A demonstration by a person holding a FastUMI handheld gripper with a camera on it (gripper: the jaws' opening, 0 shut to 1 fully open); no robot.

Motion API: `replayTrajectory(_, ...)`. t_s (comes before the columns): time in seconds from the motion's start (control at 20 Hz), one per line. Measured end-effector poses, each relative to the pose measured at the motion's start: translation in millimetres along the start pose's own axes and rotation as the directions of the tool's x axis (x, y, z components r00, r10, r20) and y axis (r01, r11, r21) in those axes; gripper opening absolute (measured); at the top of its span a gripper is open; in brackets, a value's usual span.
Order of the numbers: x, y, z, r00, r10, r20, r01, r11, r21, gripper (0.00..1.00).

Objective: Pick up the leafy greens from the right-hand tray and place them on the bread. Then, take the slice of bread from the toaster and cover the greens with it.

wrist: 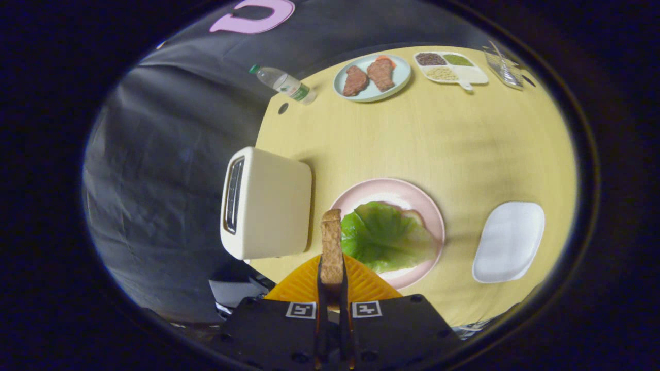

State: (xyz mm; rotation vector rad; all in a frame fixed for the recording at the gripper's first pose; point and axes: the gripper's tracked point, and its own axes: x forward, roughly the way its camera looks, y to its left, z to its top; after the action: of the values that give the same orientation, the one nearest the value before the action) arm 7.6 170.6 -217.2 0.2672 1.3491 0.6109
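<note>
On the left we see a cream toaster (268,203) standing at the edge of the yellow desk (412,139), its slot facing away from the desk. Beyond it, near the desk's far corner, a plastic water bottle (282,83) with a green cap lies on its side. Just right of the toaster, our gripper (331,288) is clenched on a slice of toasted bread (331,247), which we see edge-on, standing upright between the two orange fingers (304,283), both pressing on it. Just ahead and to the right of the fingers sits a pink plate (428,206), and on it the leafy greens (384,237) lie spread over a slice of bread (412,215), of which only a pale edge peeks out past the leaf. Further back on the desk we find a pale blue plate (372,93) bearing two brown pieces of meat (368,76), then a white divided dish (474,77) with dark, green and pale fillings in its compartments, and a clear container (504,67) at the far corner. Right of the pink plate, well apart from it, lies a white tray (509,241).
</note>
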Motion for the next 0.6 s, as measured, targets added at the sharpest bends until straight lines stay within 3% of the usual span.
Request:
replayTrajectory(0.15,15,-4,-7,0.999,0.004,-0.039,-0.005,0.999,-0.043,0.11)
replayTrajectory(0.6,44,-69,-1,0.975,-0.220,-0.010,0.216,0.964,-0.158,0.15)
